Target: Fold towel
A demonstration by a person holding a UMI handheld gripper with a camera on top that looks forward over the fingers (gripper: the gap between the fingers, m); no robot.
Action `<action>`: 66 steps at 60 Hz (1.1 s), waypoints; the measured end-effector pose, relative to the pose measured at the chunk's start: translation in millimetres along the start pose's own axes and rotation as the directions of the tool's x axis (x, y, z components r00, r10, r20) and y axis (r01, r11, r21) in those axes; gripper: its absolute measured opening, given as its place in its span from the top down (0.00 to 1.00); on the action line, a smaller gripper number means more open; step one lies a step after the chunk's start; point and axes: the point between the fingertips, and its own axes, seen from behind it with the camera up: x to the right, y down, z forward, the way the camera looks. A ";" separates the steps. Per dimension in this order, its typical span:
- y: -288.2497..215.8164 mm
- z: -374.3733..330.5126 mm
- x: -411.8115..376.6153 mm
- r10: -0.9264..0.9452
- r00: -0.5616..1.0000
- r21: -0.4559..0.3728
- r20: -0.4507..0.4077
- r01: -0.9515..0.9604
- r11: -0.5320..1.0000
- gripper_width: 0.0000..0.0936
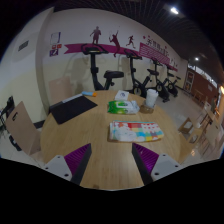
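A folded towel (136,131) with a colourful striped print lies flat on the wooden table (85,118), beyond my fingers and a little to the right. My gripper (112,160) hovers above the table's near part, open and empty, with bare wood between the two purple pads (79,159). The right pad (146,158) points roughly toward the towel's near edge.
A green and white bag or cloth pile (123,104) and a white container (151,97) stand at the table's far end. A dark mat (72,108) lies on the floor to the left. Exercise bikes (95,62) line the far wall. A chair (24,130) stands at the left.
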 end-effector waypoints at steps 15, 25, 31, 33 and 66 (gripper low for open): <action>2.9 130.3 -4.0 -0.012 1.000 -0.039 -0.008 0.012 0.999 0.09; 5.4 207.4 4.5 -0.009 0.999 -0.082 -0.031 0.006 0.997 0.08; 7.3 240.8 6.9 -0.015 0.999 -0.106 -0.036 0.011 0.994 0.10; 8.6 248.4 7.6 -0.019 0.999 -0.115 -0.039 0.015 0.993 0.12; -75.3 190.4 2.2 0.202 0.979 -0.151 0.033 -0.195 0.969 0.99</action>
